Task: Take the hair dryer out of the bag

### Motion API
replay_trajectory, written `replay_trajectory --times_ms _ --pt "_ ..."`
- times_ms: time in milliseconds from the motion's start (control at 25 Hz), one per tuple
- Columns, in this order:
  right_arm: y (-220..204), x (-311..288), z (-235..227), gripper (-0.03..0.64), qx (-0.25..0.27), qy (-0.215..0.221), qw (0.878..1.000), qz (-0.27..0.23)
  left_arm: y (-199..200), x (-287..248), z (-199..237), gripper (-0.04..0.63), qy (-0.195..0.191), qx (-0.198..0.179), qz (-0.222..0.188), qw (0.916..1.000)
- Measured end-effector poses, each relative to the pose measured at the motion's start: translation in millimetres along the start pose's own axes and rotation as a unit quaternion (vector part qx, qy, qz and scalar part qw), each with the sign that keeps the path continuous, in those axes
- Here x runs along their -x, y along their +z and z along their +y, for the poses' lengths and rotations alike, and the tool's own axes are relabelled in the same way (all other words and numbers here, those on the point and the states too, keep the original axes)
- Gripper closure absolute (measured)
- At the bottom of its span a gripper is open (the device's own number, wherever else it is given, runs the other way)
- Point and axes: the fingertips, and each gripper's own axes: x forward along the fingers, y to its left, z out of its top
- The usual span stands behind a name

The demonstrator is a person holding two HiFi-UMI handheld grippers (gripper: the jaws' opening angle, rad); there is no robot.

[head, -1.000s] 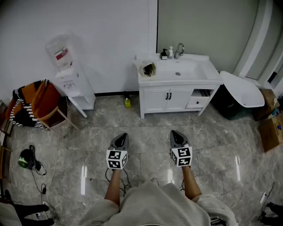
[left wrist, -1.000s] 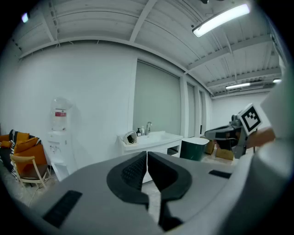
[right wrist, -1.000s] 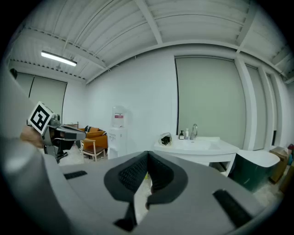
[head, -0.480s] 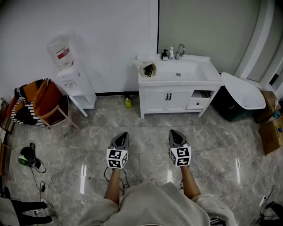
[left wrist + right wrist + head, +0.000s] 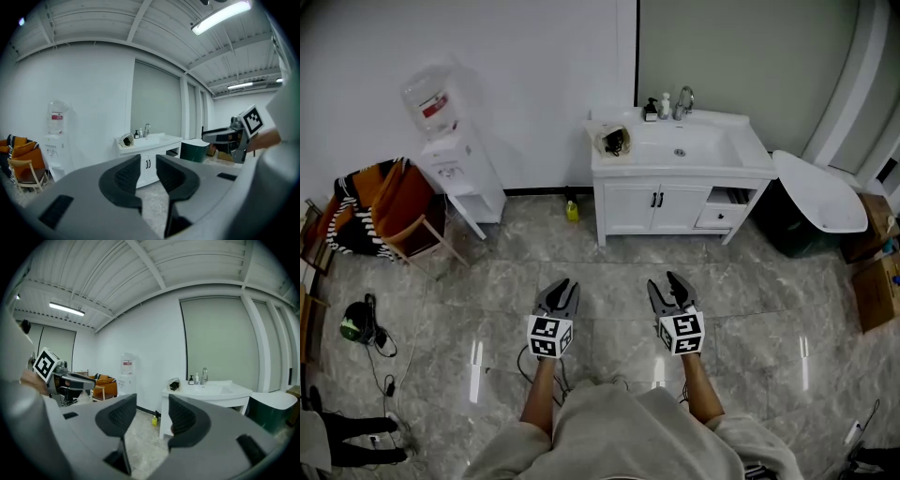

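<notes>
A small translucent bag with a dark thing inside, likely the hair dryer, lies on the left end of the white sink vanity by the far wall. It also shows as the bag in the left gripper view and the bag in the right gripper view. Both grippers are held over the floor, well short of the vanity. On the left gripper the jaws are opening, with a narrow gap and nothing in it. On the right gripper the jaws are also opening, wider, and hold nothing.
A water dispenser stands against the left wall, beside a chair draped with orange and striped cloth. A yellow bottle sits on the floor by the vanity. A dark bin with a white lid and cardboard boxes are at right. Cables lie at left.
Both grippers' jaws were shut and now stand parted, the right wider than the left. The left gripper has edged forward toward the vanity.
</notes>
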Motion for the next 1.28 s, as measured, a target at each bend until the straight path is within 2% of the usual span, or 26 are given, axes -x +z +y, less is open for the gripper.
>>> replay_trajectory --times_ms 40,80,240,320,480,760,960,1280 --pt "-1 0 0 0.391 0.001 0.004 1.000 0.001 -2 -1 -3 0.492 -0.004 0.001 0.001 1.0000" --pt "-3 0 0 0.356 0.002 0.007 1.000 0.002 -3 -4 -5 0.481 -0.006 0.001 0.003 1.0000" --pt "-9 -4 -3 0.328 0.009 0.016 1.000 0.011 -7 -12 -10 0.363 -0.007 0.000 0.008 0.9999" --pt "-12 -9 -4 0.310 0.011 0.017 1.000 0.015 -8 -17 -8 0.350 -0.007 -0.001 0.008 0.9999" --pt "-15 -23 -8 0.279 0.017 0.018 1.000 0.019 -8 -29 1 0.345 -0.004 0.000 0.004 1.0000" --pt "-11 -72 -25 0.278 0.024 0.014 0.999 0.020 -4 -75 28 0.345 -0.009 0.004 0.000 0.9999" --pt "-1 -123 -38 0.278 0.030 0.003 0.999 0.017 3 -120 63 0.345 -0.018 0.008 -0.004 0.9998" --pt "27 -207 -63 0.278 0.028 -0.022 0.999 0.024 36 -196 124 0.345 -0.043 0.004 -0.007 0.9990"
